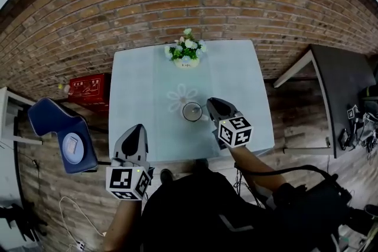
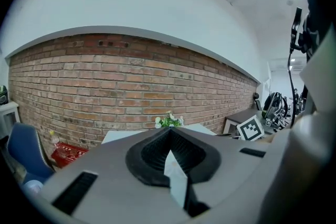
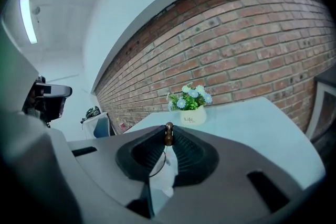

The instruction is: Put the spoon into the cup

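Background: brick wall (image 1: pixel 195 3) behind a pale blue table (image 1: pixel 136 97).
Table far edge: a white flower pot (image 1: pixel 186 55) with a small bouquet stands at the middle of that edge.
Cup (image 1: pixel 192 111): a clear cup, upright on the table. It is about midway between the left and right edges and nearer the near edge than the far one.
Right claw (image 1: pixel 208 103): over the table, just beside the cup on its right, pointing toward it and slightly downward. Its jaws are almost together and clamp a thin object at their tips.
Spoon (image 3: pixel 168 135): its brown handle end is pinched between the right claw's jaw tips. The rest of it is hidden, so whether it reaches into the cup cannot be told.
Left claw (image 1: pixel 140 127): at the table's near-left corner, well apart from the cup. Its jaw tips meet, with nothing between them.
Left of table: a blue chair (image 1: pixel 59 127) and a red box (image 1: pixel 88 88) by the wall.
Right of table: a dark table (image 1: pixel 345 91).
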Action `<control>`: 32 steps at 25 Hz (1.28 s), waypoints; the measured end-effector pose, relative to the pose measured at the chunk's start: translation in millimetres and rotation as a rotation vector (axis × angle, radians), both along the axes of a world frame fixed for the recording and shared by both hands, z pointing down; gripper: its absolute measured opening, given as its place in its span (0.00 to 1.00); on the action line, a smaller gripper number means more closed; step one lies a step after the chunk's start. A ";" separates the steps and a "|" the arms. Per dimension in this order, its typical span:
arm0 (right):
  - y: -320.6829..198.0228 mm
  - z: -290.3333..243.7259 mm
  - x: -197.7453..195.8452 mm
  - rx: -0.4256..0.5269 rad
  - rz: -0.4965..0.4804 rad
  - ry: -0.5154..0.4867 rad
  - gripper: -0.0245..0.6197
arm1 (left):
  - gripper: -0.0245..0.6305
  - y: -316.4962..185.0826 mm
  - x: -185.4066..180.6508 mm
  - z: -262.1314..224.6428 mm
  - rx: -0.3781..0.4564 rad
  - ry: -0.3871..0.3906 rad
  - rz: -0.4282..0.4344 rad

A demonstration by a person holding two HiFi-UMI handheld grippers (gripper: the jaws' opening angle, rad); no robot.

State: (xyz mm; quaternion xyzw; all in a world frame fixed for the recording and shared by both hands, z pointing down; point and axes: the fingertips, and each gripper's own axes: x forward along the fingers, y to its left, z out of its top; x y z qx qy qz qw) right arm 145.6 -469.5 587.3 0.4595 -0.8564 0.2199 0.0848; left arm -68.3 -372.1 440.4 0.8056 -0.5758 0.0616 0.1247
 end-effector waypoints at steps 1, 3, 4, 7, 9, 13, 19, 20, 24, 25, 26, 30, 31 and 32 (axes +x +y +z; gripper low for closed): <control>-0.1 3.8 -2.6 -0.006 -0.008 0.004 0.12 | 0.05 0.3 0.1 1.0 -0.003 -0.001 -0.003; -1.0 10.1 -7.4 -0.015 -0.021 0.010 0.12 | 0.05 0.9 -0.5 3.7 -0.010 -0.003 -0.011; -1.7 12.9 -9.8 -0.018 -0.026 0.013 0.12 | 0.05 1.0 -1.4 4.8 -0.013 -0.004 -0.015; -3.0 22.7 -17.5 -0.033 -0.041 0.025 0.12 | 0.05 1.8 -4.8 6.9 -0.020 -0.004 -0.026; -3.3 28.8 -20.8 -0.045 -0.048 0.032 0.12 | 0.05 2.6 -5.5 7.1 -0.022 -0.005 -0.030; -3.8 41.3 -26.5 -0.065 -0.055 0.051 0.12 | 0.05 3.9 -9.2 7.8 -0.021 -0.015 -0.043; -3.0 49.9 -28.5 -0.071 -0.041 0.070 0.12 | 0.05 7.2 -17.3 11.4 -0.032 -0.017 -0.052; -3.9 49.6 -29.0 -0.066 -0.042 0.082 0.12 | 0.05 7.8 -17.8 12.0 -0.036 -0.016 -0.050; -4.3 50.9 -30.9 -0.066 -0.049 0.118 0.14 | 0.05 8.7 -18.2 13.1 -0.038 -0.016 -0.035; -4.1 51.2 -31.8 -0.068 -0.051 0.122 0.18 | 0.05 9.0 -18.6 13.5 -0.038 -0.016 -0.030; -4.0 51.0 -32.4 -0.071 -0.051 0.125 0.20 | 0.05 9.4 -19.0 14.1 -0.039 -0.015 -0.025; -4.7 42.6 -30.3 -0.057 -0.031 0.136 0.27 | 0.05 10.8 -19.7 12.5 -0.030 0.000 -0.001; -4.9 38.0 -29.1 -0.046 -0.023 0.139 0.27 | 0.05 11.0 -19.9 11.4 -0.024 0.002 0.006; -5.1 32.6 -27.8 -0.032 -0.015 0.146 0.29 | 0.05 10.6 -20.6 9.9 -0.015 0.003 0.013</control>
